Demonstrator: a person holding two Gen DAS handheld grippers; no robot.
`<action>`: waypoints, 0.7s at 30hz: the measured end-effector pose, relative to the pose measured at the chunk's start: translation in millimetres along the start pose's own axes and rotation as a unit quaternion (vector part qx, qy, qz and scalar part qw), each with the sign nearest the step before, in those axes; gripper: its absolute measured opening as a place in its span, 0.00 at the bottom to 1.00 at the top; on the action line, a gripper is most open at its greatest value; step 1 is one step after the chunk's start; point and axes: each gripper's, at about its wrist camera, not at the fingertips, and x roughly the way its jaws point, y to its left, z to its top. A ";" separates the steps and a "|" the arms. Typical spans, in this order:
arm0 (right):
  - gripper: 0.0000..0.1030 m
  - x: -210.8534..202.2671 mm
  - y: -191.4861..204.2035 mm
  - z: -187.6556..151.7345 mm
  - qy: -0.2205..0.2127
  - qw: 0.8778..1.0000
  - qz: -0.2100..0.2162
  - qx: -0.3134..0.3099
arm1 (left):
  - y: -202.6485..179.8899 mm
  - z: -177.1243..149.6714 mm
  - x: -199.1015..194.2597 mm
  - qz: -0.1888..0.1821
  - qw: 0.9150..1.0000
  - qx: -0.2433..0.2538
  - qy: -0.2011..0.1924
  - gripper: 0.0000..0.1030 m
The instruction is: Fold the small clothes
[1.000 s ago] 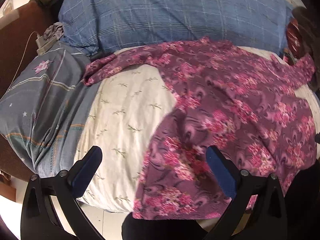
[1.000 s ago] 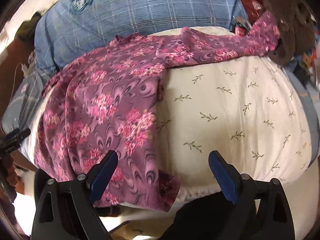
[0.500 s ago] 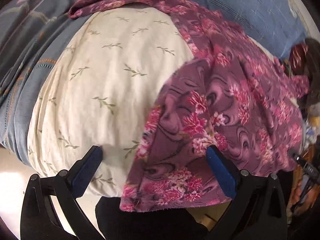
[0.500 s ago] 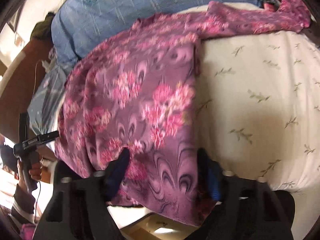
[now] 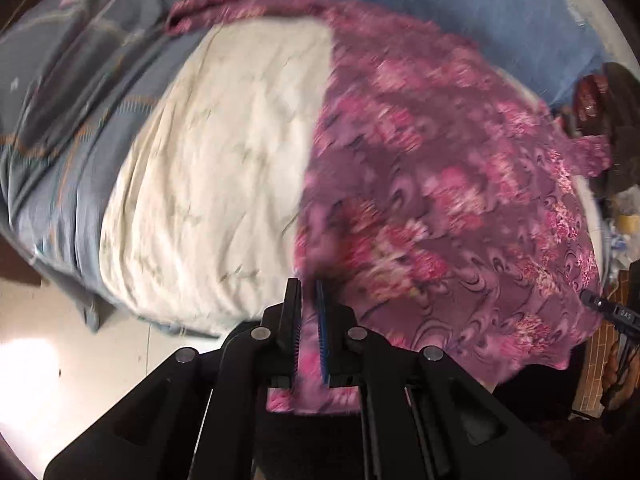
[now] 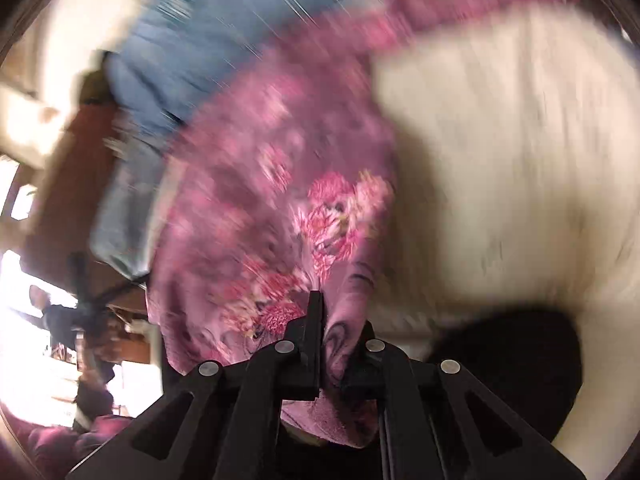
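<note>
You've got the left gripper (image 5: 308, 292) and right gripper (image 6: 338, 308) each pinched tight on a near hem corner of the floral garment (image 5: 440, 184), which lies spread over the cream bedding (image 5: 224, 168), probably to lift the hem toward the far end.

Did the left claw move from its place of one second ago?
Yes. The left claw went forward to the near hem of the floral garment and shut on it; earlier it was open, back from the cream bedspread.
</note>
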 end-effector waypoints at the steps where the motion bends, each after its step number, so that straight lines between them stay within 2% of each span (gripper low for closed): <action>1: 0.07 8.1 -5.1 -0.2 0.011 1.000 -0.021 0.012 | 2.4 -1.6 -0.1 -0.002 1.000 0.004 0.008 0.05; 2: 0.11 8.0 -6.3 2.1 0.012 0.999 -0.029 0.014 | 3.2 -2.4 -5.7 0.000 1.000 0.011 0.004 0.05; 4: 0.12 -7.1 -3.2 13.9 -0.024 0.999 -0.029 0.012 | 1.7 3.0 -22.0 0.005 0.999 0.028 -0.026 0.12; 5: 0.17 -18.9 -1.1 25.2 -0.058 0.998 -0.024 0.013 | 0.1 10.0 -29.9 0.007 0.999 0.031 -0.044 0.26; 6: 0.28 -26.6 -0.7 36.5 -0.078 0.997 -0.019 0.016 | -2.2 18.6 -35.8 0.005 0.998 0.032 -0.061 0.48; 8: 0.42 -39.1 -1.5 63.7 -0.132 0.991 0.000 0.025 | -11.6 38.8 -42.8 -0.006 0.995 0.030 -0.099 0.59; 9: 0.45 -37.9 -2.2 75.4 -0.149 0.988 0.003 0.031 | -17.0 49.4 -42.2 -0.014 0.993 0.030 -0.110 0.59; 11: 0.44 -21.0 -3.2 109.6 -0.154 0.987 0.006 0.042 | -32.4 74.8 -33.0 -0.039 0.993 0.026 -0.109 0.59; 14: 0.44 10.3 -2.7 147.4 -0.162 0.985 -0.013 0.057 | -50.2 97.5 -9.3 -0.072 0.994 0.010 -0.083 0.59; 16: 0.42 32.4 -1.5 160.3 -0.151 0.986 -0.019 0.065 | -64.4 104.4 6.4 -0.086 0.994 0.001 -0.065 0.59; 17: 0.31 41.7 0.2 163.6 -0.144 0.987 -0.024 0.063 | -69.2 107.2 11.8 -0.092 0.994 -0.004 -0.058 0.59; 18: 0.04 47.5 5.2 166.4 -0.147 0.987 -0.035 0.053 | -73.6 107.5 15.7 -0.095 0.994 -0.007 -0.054 0.59; 20: 0.04 48.3 11.8 174.2 -0.148 0.987 -0.058 0.031 | -79.1 108.8 18.7 -0.099 0.994 -0.007 -0.051 0.59; 21: 0.04 36.8 9.7 176.4 -0.175 0.982 -0.059 0.036 | -79.2 109.6 19.9 -0.096 0.994 -0.005 -0.052 0.60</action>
